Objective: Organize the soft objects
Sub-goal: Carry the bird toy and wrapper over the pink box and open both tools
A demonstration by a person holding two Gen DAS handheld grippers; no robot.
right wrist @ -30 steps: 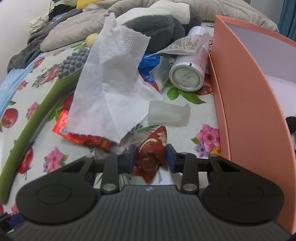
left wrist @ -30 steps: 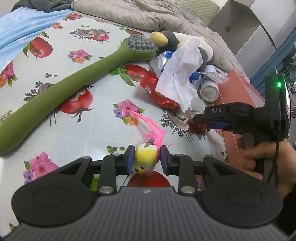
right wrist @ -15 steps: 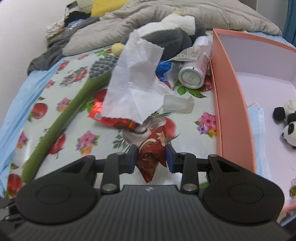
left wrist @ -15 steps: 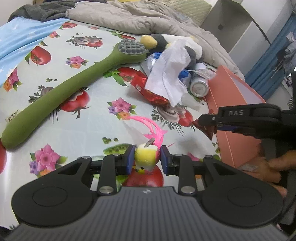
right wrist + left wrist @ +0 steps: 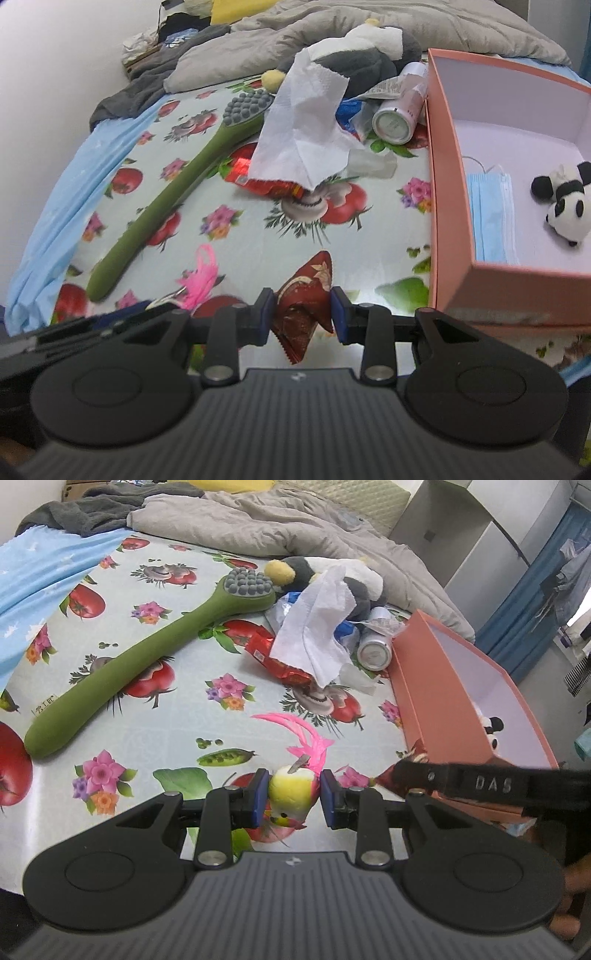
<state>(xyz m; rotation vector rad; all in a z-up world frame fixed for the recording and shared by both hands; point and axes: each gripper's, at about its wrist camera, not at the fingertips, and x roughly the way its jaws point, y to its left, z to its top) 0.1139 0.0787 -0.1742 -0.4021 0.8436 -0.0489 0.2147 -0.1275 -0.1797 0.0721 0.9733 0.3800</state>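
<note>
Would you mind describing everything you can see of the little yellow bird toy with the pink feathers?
The bird toy is a small, rounded figure with a yellow-green fuzzy-looking body, a pinkish-red flank and a spray of bright pink tail feathers fanning away from the camera. A small grey clip-like piece sits at the base of the feathers. The left gripper is shut on it, one blue pad pressing each side, above the fruit-and-flower tablecloth; whether it touches the cloth is unclear. The right wrist view shows only its pink feathers.

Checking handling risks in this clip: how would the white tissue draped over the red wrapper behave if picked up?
The white tissue looks thin and creased, so probably floppy and very light. It stands tented over the red wrapper, so it would likely collapse when pinched. Being paper, it may tear if tugged.
</note>
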